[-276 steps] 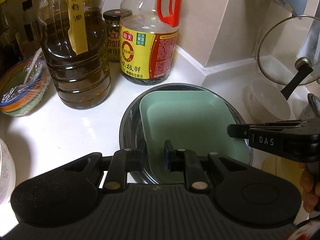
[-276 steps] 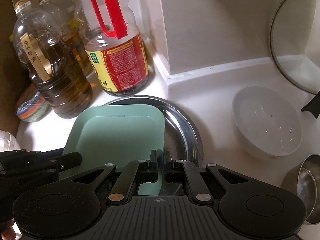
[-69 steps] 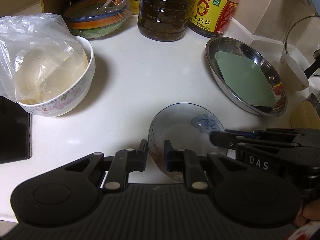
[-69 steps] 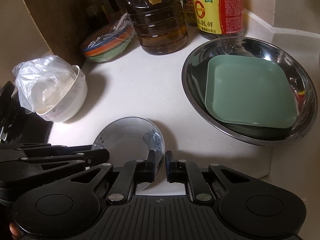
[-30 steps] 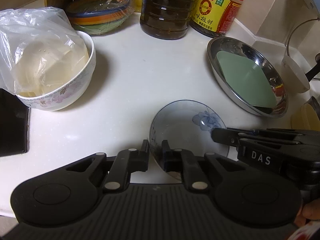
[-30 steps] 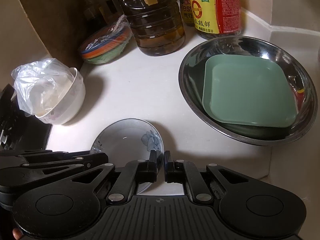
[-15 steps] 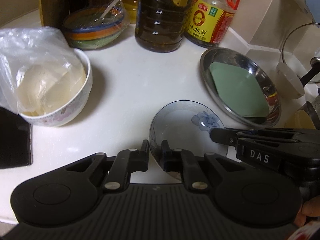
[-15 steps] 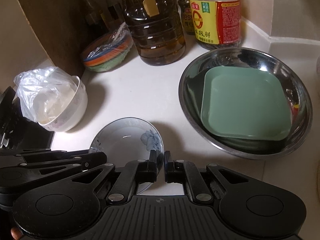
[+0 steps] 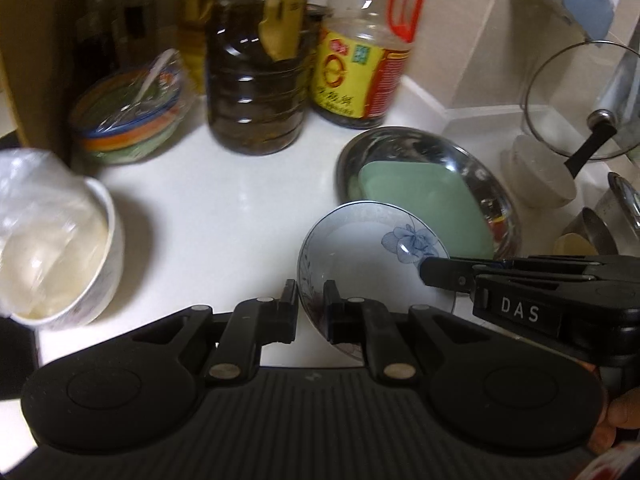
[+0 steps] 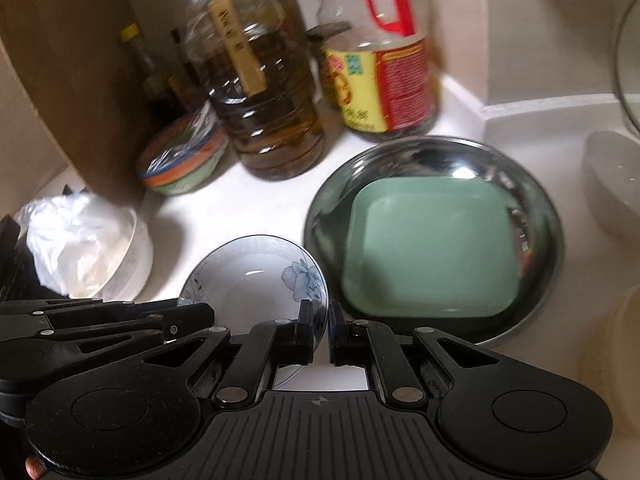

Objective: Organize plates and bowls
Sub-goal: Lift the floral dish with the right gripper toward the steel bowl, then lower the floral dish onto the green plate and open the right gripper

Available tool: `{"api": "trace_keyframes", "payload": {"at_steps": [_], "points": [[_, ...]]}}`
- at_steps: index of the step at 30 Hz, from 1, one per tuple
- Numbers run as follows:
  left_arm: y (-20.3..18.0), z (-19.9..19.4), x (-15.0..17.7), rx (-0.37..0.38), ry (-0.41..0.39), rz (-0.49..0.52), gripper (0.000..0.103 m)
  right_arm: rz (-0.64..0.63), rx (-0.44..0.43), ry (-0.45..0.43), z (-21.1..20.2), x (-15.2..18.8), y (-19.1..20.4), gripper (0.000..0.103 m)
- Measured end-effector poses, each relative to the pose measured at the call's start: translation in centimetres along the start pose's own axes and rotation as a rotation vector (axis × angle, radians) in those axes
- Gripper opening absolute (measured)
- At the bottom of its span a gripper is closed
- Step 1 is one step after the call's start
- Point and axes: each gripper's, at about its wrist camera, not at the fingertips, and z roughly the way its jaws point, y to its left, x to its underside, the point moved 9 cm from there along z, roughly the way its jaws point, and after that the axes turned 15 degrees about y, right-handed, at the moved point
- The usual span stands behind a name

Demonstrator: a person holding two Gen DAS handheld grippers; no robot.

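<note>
**Floral dish carried by two rim grips beside the steel basin**

Left wrist view: the left gripper (image 9: 310,308) has its fingers clenched on the near rim of the blue-flowered glass dish (image 9: 372,252), which is off the white bench (image 9: 240,200) and tilted. The right gripper (image 9: 444,274) pinches the rim on the far side. Behind the dish lies the steel basin (image 9: 400,144) with the square green plate (image 9: 424,204) inside it

Right wrist view: the right gripper (image 10: 320,330) grasps the dish (image 10: 252,276) at its right rim, and the left gripper (image 10: 192,316) holds the opposite edge. The dish overlaps the basin's (image 10: 440,152) left rim

Risk, as I judge it: both grips are thin pinches on smooth glass, so if the hands drift apart or twist unevenly, the dish may slip and strike the basin rim. The oil bottle (image 10: 260,92) and the bagged bowl (image 10: 100,248) stand near enough to be knocked
</note>
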Motion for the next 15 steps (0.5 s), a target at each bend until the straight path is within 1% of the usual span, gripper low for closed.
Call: {"api": "trace_keyframes", "payload": {"at_steps": [6, 15], "points": [[-2.4, 0.5, -1.5, 0.018, -0.006, 0.054, 0.011, 0.043, 0.023, -0.022, -1.2, -0.8, -2.5, 0.007], [-5.9, 2.6, -3.6, 0.035, 0.002, 0.114, 0.011, 0.106, 0.053, -0.025, -1.8, -1.8, -6.7, 0.007]]}}
